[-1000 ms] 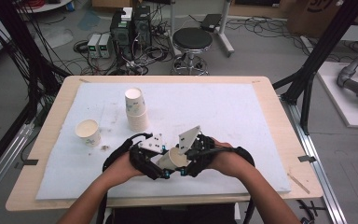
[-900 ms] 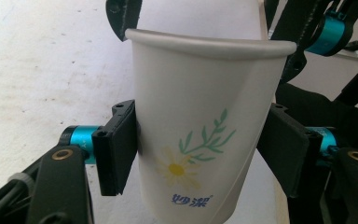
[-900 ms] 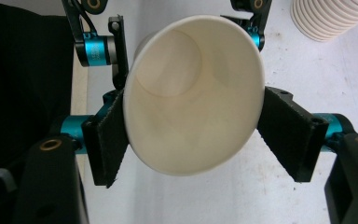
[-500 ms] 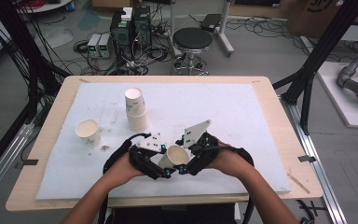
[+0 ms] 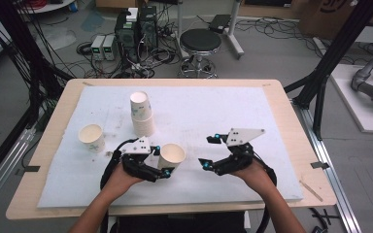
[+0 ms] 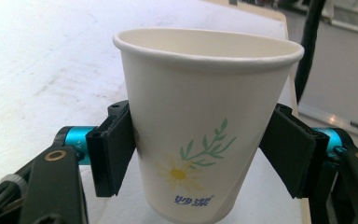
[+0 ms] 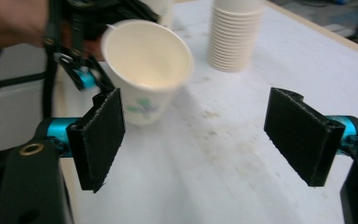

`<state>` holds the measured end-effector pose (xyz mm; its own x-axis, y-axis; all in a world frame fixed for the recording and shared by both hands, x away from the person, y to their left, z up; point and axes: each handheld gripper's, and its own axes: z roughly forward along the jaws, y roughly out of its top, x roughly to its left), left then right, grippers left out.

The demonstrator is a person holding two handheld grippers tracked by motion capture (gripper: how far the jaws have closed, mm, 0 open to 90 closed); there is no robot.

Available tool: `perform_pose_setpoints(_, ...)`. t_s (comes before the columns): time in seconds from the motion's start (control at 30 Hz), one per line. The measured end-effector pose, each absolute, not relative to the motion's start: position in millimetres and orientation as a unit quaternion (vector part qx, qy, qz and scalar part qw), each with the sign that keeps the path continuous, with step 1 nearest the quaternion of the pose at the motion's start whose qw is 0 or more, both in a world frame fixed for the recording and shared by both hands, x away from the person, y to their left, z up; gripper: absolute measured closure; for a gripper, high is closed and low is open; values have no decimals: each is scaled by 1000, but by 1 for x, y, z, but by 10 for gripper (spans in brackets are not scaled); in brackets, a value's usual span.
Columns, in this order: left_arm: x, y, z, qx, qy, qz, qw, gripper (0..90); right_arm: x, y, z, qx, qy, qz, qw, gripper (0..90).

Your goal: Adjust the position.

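Left to right across the white-padded worktop (image 5: 272,126): a single white paper cup (image 5: 91,137) stands upright near the left edge. A tall stack of white paper cups (image 5: 141,112) stands toward the far edge, left of centre.

The white paper cup with the daisy print (image 5: 172,156) now sits just left of the middle of the near edge, between the jaws of the left gripper (image 5: 163,162). Those jaws have just been opening. In the left gripper view the left pad (image 6: 114,154) lies against the cup wall while the right pad (image 6: 291,151) stands just off it, so the grip appears released or nearly so. Whether the cup's base rests fully on the padding cannot be told.

A second ago both grippers met at this cup. The right gripper (image 5: 210,151) has since drawn away toward the right edge and is wide open, holding nothing.

Judgement: one cup has been separated and is being set down; withdrawal of the left gripper remains.
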<state>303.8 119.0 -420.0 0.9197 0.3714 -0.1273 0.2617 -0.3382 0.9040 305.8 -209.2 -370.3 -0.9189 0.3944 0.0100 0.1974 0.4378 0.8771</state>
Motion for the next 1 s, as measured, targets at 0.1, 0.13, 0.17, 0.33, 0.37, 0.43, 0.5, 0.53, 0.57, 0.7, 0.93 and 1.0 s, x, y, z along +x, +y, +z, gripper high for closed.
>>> perform_pose_setpoints(0.1,304,125,-421,804,203,60,555,290,304,-223,-382,206,832,503,114,209)
perform_pose_setpoints(0.13,304,128,-422,800,206,65,560,289,304,-227,-385,211,830,503,117,209)
perform_pose_setpoints(0.17,304,130,-422,795,209,69,565,290,303,-230,-388,217,828,503,119,210)
perform_pose_setpoints(0.33,304,139,-425,775,224,91,583,289,299,-244,-399,243,825,490,146,211)
perform_pose_setpoints(0.37,303,141,-425,773,226,97,585,288,298,-247,-401,250,823,486,151,211)
perform_pose_setpoints(0.43,303,145,-425,765,231,105,592,288,297,-254,-404,262,820,482,166,211)
perform_pose_setpoints(0.5,302,149,-424,756,237,115,600,288,295,-261,-408,275,815,478,176,211)
perform_pose_setpoints(0.53,302,152,-424,751,240,120,604,287,294,-265,-410,283,812,478,181,211)
perform_pose_setpoints(0.57,301,153,-424,745,244,125,608,287,293,-268,-412,289,808,479,184,211)
perform_pose_setpoints(0.7,299,161,-423,730,257,139,618,287,291,-279,-416,307,796,484,194,211)
perform_pose_setpoints(0.93,295,168,-427,719,270,159,621,287,288,-286,-420,319,788,481,213,212)
perform_pose_setpoints(1.0,294,170,-426,718,267,168,620,287,288,-287,-421,321,787,481,216,212)
